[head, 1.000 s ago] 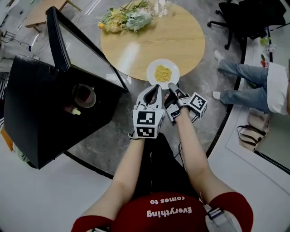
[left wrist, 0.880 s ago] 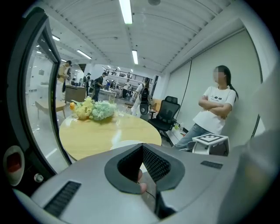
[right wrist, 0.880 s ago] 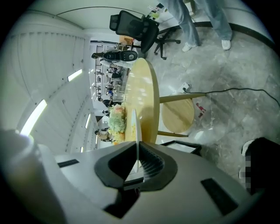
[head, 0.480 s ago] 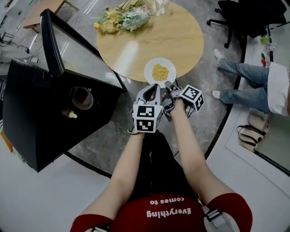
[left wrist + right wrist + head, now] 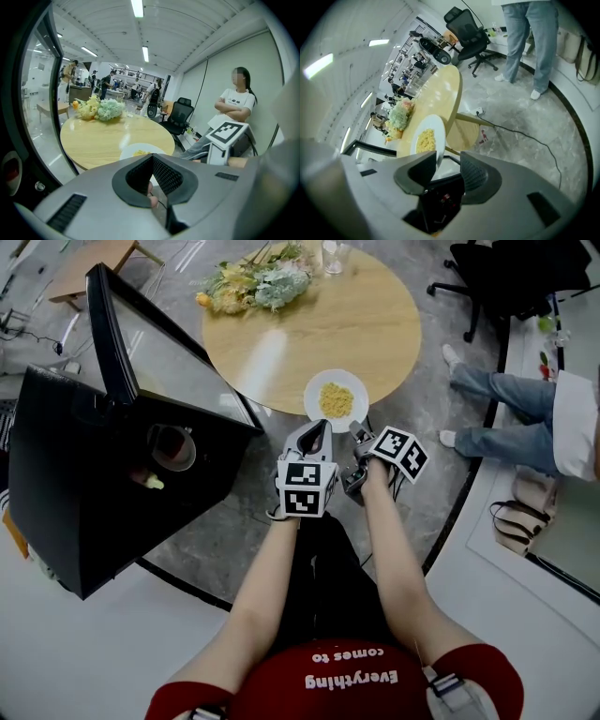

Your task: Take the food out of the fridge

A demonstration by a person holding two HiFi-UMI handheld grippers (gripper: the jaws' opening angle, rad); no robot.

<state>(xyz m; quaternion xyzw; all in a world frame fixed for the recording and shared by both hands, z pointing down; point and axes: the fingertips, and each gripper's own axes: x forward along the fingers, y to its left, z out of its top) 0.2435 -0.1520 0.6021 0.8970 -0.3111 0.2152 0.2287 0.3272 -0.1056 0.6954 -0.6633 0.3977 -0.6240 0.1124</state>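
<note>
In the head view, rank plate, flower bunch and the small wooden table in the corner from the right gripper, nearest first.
1. Plate, right at the right gripper; its jaws have just opened, plate rim showing between them.
2. Flower bunch, far left side of the round table.
3. Small wooden table, top-left corner.

We log: white plate, yellow food on it; pale wood bench; black fridge; grey mottled floor; yellow and pale green flowers; our shirt red with white lettering.
</note>
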